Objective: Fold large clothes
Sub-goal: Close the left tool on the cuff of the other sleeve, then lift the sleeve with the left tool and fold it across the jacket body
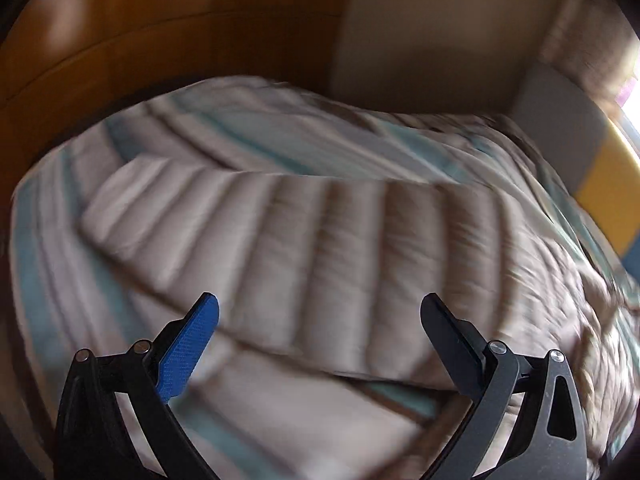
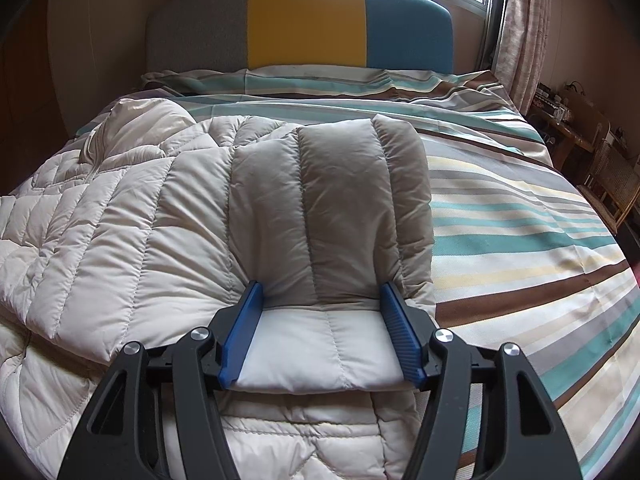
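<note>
Left tool [image 1: 320, 314] angled down, jaws wide apart, empty; right tool [image 2: 322, 304] angled down, jaws half-spread.

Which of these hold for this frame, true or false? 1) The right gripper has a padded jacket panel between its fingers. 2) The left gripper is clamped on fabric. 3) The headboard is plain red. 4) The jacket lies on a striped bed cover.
1) True: a fold of the quilted jacket sits between the right gripper fingers.
2) False: the left gripper is open and empty, above the jacket.
3) False: the headboard has grey, yellow and blue panels.
4) True: the striped bed cover lies under it.
</note>
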`<state>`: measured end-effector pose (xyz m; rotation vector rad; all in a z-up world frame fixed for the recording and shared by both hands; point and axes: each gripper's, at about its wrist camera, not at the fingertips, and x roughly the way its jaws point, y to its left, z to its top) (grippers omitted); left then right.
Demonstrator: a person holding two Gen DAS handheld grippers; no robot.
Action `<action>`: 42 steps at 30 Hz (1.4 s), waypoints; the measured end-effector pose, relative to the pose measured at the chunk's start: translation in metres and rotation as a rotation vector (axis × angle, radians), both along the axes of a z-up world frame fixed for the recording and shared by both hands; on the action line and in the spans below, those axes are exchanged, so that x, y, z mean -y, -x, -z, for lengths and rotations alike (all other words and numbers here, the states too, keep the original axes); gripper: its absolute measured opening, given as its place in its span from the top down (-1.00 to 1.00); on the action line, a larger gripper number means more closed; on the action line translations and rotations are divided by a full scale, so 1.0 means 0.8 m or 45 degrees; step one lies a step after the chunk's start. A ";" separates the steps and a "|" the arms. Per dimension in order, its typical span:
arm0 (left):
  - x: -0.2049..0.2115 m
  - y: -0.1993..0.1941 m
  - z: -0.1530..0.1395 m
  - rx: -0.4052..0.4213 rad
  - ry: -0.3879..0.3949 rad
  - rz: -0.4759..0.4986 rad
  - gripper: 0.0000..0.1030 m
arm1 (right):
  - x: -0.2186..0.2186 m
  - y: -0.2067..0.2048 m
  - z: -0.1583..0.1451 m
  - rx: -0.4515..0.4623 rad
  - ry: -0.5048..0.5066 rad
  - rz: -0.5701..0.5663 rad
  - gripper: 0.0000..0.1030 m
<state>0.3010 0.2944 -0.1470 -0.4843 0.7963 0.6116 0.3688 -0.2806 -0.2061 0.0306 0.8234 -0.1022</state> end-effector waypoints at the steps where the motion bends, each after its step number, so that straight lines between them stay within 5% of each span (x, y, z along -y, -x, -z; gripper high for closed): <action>1: -0.011 0.005 0.002 0.002 0.017 -0.030 -0.94 | 0.000 0.000 0.000 0.000 -0.002 -0.001 -0.20; 14: -0.103 0.075 0.049 0.047 0.234 -0.405 -0.84 | 0.000 -0.001 -0.001 0.000 -0.005 0.003 -0.22; 24: -0.116 0.056 0.056 0.070 0.119 -0.423 -0.82 | 0.000 -0.001 -0.001 0.000 -0.001 0.004 -0.23; 30: -0.125 0.045 0.057 0.048 0.068 -0.495 -0.20 | 0.001 -0.001 -0.001 -0.001 0.004 0.007 -0.23; 32: -0.121 0.042 0.056 0.030 0.029 -0.500 0.13 | 0.001 -0.001 -0.001 -0.001 0.003 0.006 -0.23; 34: -0.118 0.040 0.054 0.079 0.043 -0.451 0.74 | 0.001 -0.001 -0.001 -0.001 0.004 0.006 -0.23; 42: -0.096 0.062 0.018 0.310 0.024 -0.443 0.82 | 0.000 -0.001 -0.001 -0.001 0.003 0.006 -0.24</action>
